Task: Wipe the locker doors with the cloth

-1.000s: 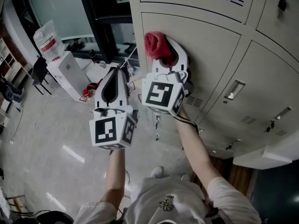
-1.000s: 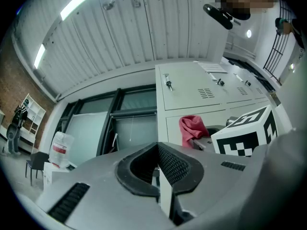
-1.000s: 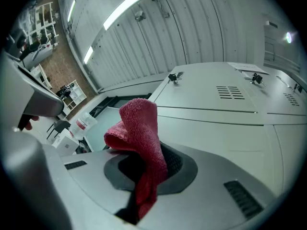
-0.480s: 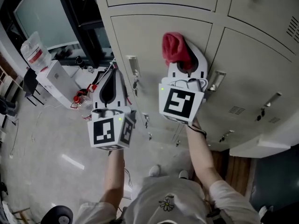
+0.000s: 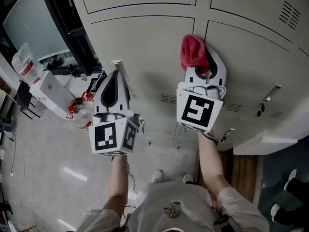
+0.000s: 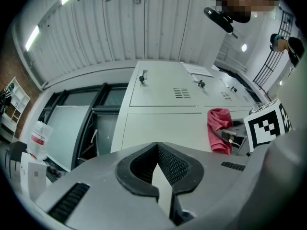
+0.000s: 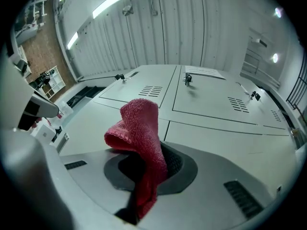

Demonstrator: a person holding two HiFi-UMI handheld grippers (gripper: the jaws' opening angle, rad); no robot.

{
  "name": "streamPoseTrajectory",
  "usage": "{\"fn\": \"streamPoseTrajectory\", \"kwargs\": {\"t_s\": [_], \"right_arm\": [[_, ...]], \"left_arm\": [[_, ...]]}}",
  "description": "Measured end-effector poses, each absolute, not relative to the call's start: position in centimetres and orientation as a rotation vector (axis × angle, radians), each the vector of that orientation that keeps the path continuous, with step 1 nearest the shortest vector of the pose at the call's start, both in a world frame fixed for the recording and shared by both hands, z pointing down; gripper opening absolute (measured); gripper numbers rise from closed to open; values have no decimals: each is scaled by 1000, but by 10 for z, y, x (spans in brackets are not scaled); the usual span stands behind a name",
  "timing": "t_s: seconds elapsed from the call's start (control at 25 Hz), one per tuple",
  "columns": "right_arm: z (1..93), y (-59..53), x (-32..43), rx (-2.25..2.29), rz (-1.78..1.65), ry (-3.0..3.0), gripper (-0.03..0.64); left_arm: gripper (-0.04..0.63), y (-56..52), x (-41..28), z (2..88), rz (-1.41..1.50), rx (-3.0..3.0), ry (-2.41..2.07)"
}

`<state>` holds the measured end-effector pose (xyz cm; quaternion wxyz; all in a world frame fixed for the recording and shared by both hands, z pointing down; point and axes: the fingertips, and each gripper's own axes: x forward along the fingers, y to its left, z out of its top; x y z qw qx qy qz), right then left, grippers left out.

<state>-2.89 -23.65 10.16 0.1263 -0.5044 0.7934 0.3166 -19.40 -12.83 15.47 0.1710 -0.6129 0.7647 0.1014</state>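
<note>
The beige locker doors point(image 5: 145, 47) fill the top of the head view. My right gripper point(image 5: 206, 52) is shut on a red cloth point(image 5: 192, 52), and the bunched cloth presses against the seam between two doors. In the right gripper view the red cloth point(image 7: 139, 128) rises out of the shut jaws point(image 7: 148, 157) in front of the locker doors point(image 7: 216, 104). My left gripper point(image 5: 119, 72) is shut and holds nothing, hanging left of the cloth near a door's edge. The left gripper view shows its jaws point(image 6: 157, 150) closed, with the red cloth point(image 6: 218, 128) off to the right.
A water bottle point(image 5: 26, 64) on a white dispenser point(image 5: 48, 91) stands at the left, with red-capped bottles point(image 5: 79, 112) on the floor beside it. Dark glass panels point(image 5: 34, 18) adjoin the lockers on the left. Door handles point(image 5: 273, 92) protrude at the right.
The right gripper has slid the cloth rightward across the locker doors, from the left door to the seam with its neighbour. The left gripper kept its place, shut.
</note>
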Motion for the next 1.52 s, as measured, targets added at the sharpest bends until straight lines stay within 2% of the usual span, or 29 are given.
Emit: {"fn": "streamPoseTrajectory", "kwargs": {"t_s": [0.64,1.04,1.52], "right_arm": [[101,-233,-29,-1432,747,2330,31],[130,-168,-156,-1005,784,2506,31],[185,-166,-270,-946,713,2668,31]], "left_arm": [[15,-101,-217,157,309,-1665,2226],[17,-78,-256,176,292,-1640,2278],[15,-46,-313,198,228,-1599,2309]]}}
